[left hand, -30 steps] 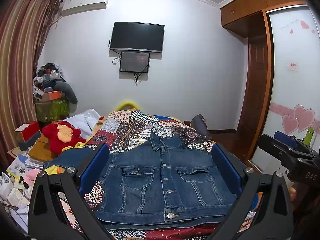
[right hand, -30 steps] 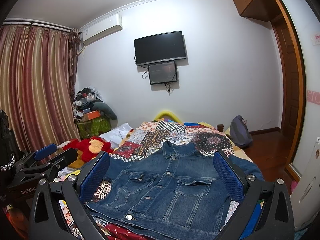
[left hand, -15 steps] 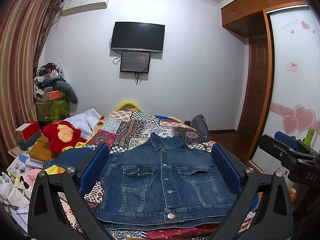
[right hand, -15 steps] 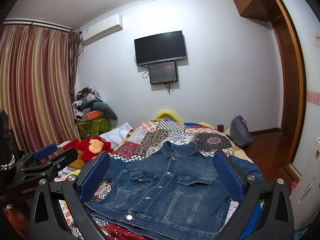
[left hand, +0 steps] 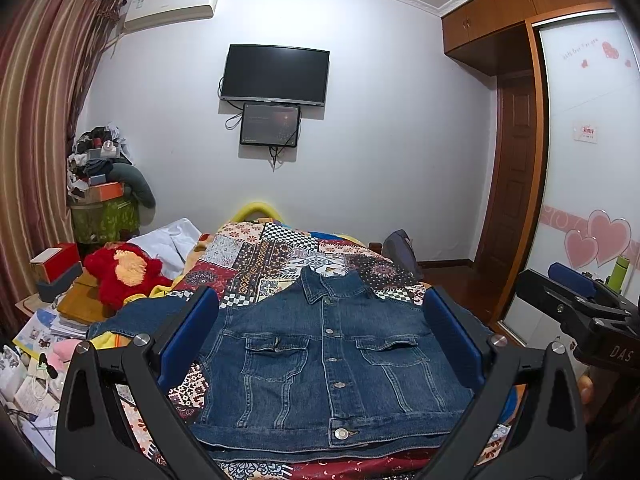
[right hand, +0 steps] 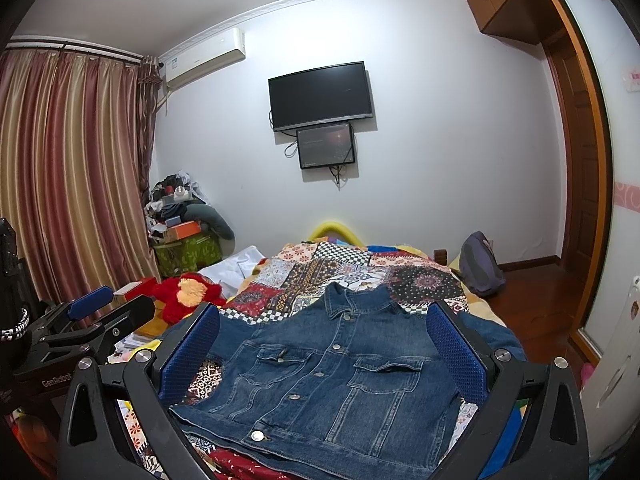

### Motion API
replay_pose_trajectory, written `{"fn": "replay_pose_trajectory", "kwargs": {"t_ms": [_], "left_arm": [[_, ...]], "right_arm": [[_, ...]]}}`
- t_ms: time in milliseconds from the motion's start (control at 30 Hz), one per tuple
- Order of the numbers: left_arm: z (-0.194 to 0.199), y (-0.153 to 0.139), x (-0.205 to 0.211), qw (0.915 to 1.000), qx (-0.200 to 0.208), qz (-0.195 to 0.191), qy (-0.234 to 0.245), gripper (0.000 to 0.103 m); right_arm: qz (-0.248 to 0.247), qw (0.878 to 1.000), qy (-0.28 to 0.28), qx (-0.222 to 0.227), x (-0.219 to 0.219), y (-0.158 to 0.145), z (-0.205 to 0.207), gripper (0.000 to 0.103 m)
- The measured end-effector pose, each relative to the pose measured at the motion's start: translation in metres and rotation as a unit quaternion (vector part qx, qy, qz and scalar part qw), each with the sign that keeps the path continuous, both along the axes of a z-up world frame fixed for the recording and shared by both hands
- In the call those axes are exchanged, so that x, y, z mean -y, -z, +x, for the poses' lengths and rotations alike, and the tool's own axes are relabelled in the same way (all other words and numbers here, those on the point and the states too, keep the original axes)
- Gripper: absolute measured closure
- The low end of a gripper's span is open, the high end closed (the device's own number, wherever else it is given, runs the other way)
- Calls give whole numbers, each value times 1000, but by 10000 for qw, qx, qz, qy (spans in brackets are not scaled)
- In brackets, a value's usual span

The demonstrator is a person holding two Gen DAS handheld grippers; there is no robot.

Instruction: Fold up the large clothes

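Hovering unchanged since 1 second ago, both grippers' fingers (left hand: 188,332) stay spread, empty, above the denim jacket (left hand: 328,364) on the bed (left hand: 256,256).

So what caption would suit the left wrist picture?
Open left gripper poised above a buttoned denim jacket spread flat on a patchwork bedspread.

Faded denim jacket (left hand: 328,360), patchwork cloth bedspread (left hand: 260,264)

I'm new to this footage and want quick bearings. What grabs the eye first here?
A blue denim jacket lies buttoned and face up on the patchwork quilt, right in front of both open tongs. Beyond it, a black television hangs on the far wall, and a red plush toy sits left of the bed.
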State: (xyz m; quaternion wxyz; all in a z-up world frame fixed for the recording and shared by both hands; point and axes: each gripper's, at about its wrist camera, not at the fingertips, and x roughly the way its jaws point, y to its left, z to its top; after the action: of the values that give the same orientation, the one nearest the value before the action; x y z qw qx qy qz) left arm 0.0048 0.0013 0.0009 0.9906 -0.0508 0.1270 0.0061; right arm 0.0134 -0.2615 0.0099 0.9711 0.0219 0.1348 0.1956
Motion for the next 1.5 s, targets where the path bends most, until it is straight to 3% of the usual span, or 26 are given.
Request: {"fn": "replay_pose_trajectory", "kwargs": {"t_ms": [467, 733, 933, 1033, 1167, 1300, 1500], "left_arm": [[22, 3, -13, 9999, -103, -74, -105, 0], [69, 18, -44, 9987, -366, -95, -338, 0], [119, 35, -78, 9946, -686, 46, -771, 0], [143, 47, -107, 9896, -871, -34, -1141, 0], [178, 72, -151, 9768, -1307, -86, -1696, 0], [202, 105, -202, 9641, -1750, -482, -1939, 0], [220, 164, -260, 9362, -2599, -705, -2261, 0]], "right_arm": [[-124, 9996, -57, -240, -7, 12, 26, 0], [-275, 9980, -133, -554, -32, 28, 78, 0], [-306, 9952, -291, -884, -60, 45, 136, 0], [-233, 9916, -479, -1177, -79, 55, 172, 0], [-207, 9886, -573, -1380, -97, 66, 212, 0], [-332, 9861, -551, -1533, -115, 81, 253, 0], [-854, 9792, -589, -1741, -144, 111, 304, 0]]}}
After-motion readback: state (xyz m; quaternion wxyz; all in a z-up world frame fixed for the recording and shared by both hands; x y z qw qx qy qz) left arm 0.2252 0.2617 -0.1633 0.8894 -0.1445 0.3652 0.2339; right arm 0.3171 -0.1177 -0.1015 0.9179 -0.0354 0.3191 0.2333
